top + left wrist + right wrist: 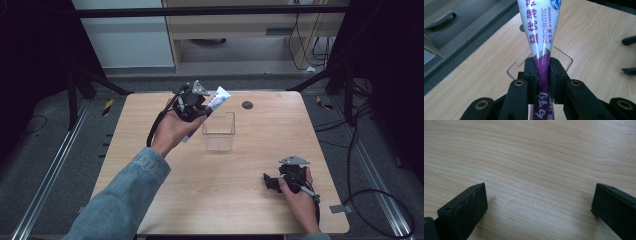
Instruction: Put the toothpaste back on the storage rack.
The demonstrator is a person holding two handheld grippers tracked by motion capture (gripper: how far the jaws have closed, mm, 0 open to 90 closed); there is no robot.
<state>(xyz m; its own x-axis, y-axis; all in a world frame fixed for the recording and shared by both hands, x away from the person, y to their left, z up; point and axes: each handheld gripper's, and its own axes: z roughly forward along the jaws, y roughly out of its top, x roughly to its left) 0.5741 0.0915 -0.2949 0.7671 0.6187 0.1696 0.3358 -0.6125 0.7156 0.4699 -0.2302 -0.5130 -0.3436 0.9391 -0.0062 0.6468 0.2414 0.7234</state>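
Toothpaste tube (541, 32), clamped at its purple end in the left gripper (192, 106), points its long axis toward the clear plastic box (219, 131) just beside it, while the right gripper (280, 181) rests well apart, jaws spread.

A clear box (218, 131) stands mid-tabletop (250, 200), open at the top; bare wood lies all around it, and a small dark disc (247, 105) sits behind it.

Tube (541, 37): white upper part lettered in purple, purple lower part lettered in white. Container (218, 131): clear. Table (240, 175): pale wood grain. Grippers: black.
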